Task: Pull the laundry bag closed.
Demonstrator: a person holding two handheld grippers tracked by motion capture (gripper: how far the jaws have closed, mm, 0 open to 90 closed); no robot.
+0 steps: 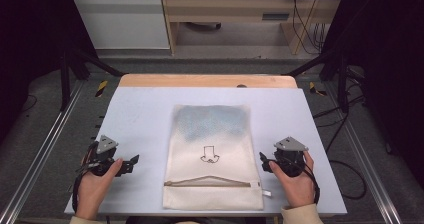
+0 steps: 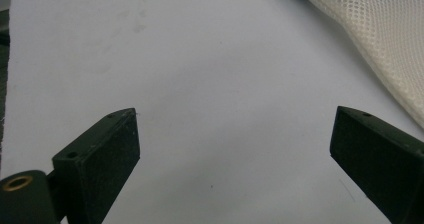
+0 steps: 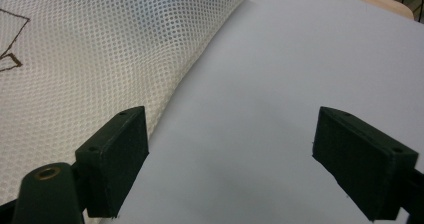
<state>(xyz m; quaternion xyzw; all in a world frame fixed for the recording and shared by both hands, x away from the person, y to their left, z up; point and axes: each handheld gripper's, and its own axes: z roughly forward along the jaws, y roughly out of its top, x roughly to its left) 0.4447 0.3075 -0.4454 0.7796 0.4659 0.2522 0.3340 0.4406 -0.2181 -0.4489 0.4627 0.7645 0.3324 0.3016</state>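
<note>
A cream mesh laundry bag (image 1: 212, 156) lies flat in the middle of the white table (image 1: 140, 119), with a zipper across its near end and a small dark drawing on it. Something bluish shows through its far half. My left gripper (image 1: 131, 164) rests on the table left of the bag, jaws open, nothing between them; the bag's edge (image 2: 380, 39) lies off to the upper right in the left gripper view. My right gripper (image 1: 264, 162) sits just right of the bag, open and empty, with the mesh (image 3: 100, 59) beside its left jaw.
The zipper pull (image 1: 265, 193) sticks out at the bag's near right corner. A wooden strip (image 1: 207, 81) runs along the table's far edge. Black frame posts and cables stand to both sides on the floor.
</note>
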